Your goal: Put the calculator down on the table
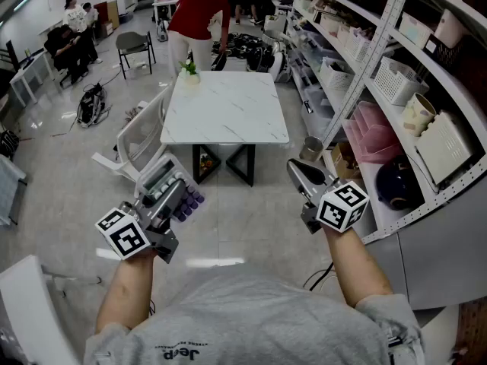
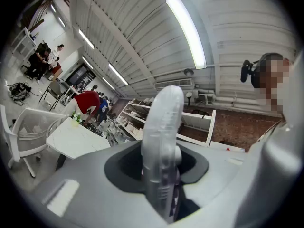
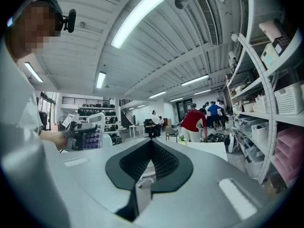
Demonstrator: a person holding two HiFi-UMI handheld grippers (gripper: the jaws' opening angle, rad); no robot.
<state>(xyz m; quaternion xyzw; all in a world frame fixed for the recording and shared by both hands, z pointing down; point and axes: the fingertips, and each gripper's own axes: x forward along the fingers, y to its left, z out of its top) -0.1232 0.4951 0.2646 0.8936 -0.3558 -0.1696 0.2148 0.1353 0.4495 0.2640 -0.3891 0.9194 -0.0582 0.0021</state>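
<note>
A white calculator with purple keys is clamped in my left gripper, held in the air over the floor, well short of the table. In the left gripper view the calculator stands edge-on between the jaws of the left gripper, which press on it. My right gripper hovers at the right near the shelves, shut and holding nothing; its pads meet in the right gripper view. The white marble table stands ahead. The right gripper view also shows the calculator at the left.
A small potted plant sits on the table's far left corner. A white chair stands left of the table. Metal shelves with baskets run along the right. A person in red bends over beyond the table. A tin stands by the shelves.
</note>
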